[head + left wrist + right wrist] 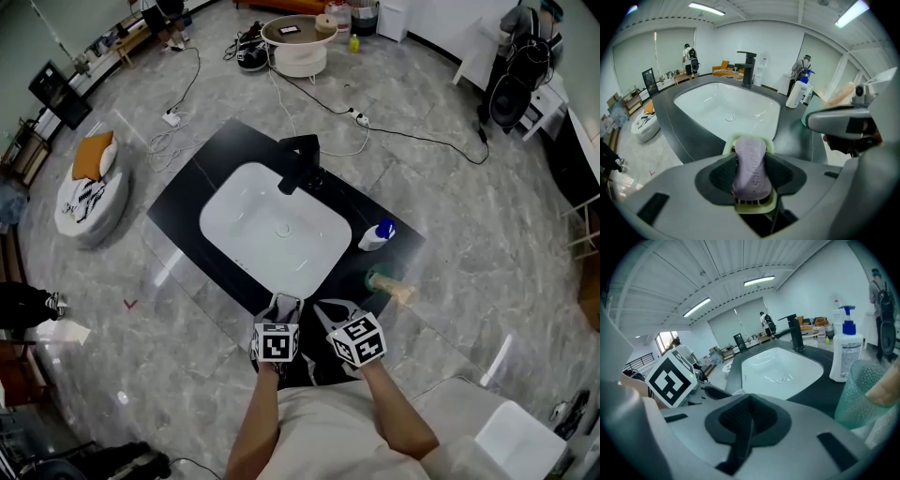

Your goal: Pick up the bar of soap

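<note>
A lilac bar of soap point(751, 166) lies on a pale green soap dish point(748, 140) at the near edge of the black counter point(187, 202). My left gripper point(751, 173) is shut on the soap, its dark pads pressed against both long sides. In the head view the left gripper point(283, 314) sits just below the white basin point(272, 230); the soap itself is hidden there. My right gripper point(746, 425) is shut with nothing between its pads, and it hovers beside the left one point(342, 319).
A black faucet point(298, 161) stands behind the basin. A white pump bottle point(377, 234) and a green cup holding a beige object point(382, 281) stand on the counter's right side. Cables and a round white table point(298, 42) lie on the floor beyond.
</note>
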